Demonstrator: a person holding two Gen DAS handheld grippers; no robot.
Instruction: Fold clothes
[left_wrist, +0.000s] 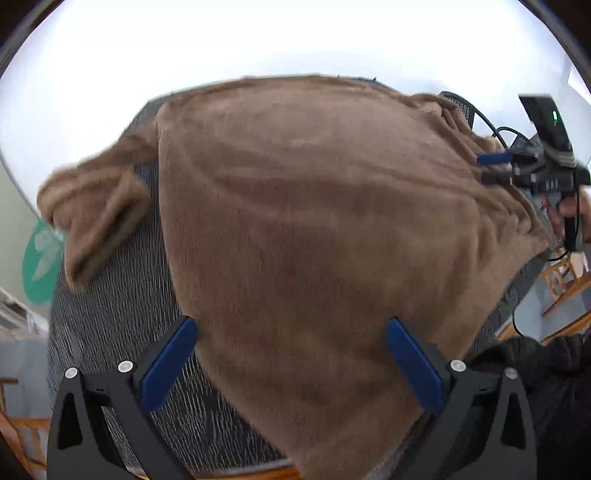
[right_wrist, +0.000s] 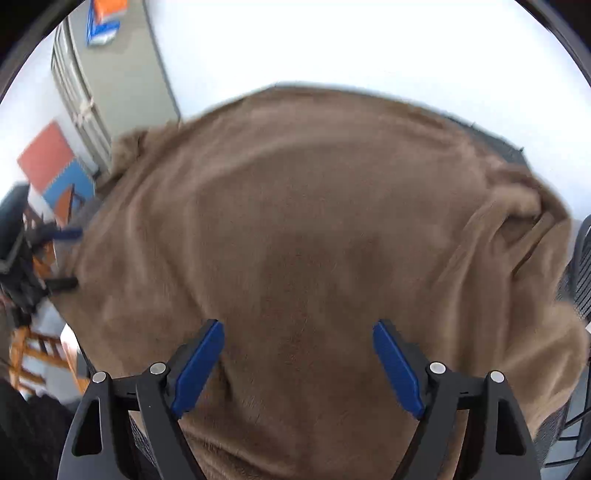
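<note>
One brown fleece garment (left_wrist: 314, 229) covers most of the dark mesh table (left_wrist: 122, 325) in front of me, spread out flat with a sleeve (left_wrist: 92, 218) flopped out at the left in my left view and bunched folds along its right edge in my right view. I count one garment, one table and two tongs.

My left gripper (left_wrist: 291, 363) hangs over the near end of the garment, its two blue pads spread wide apart; the near edge of the fleece lies between and beneath them, and neither pad presses it. My right gripper (right_wrist: 297, 365) stands likewise over the middle of the near part of the fleece, pads wide apart with nothing pinched. From the left view, the right tool shows at the garment's far right edge; whether it touches the cloth there I cannot tell. Wooden chairs (left_wrist: 565, 284) stand beyond the table.
</note>
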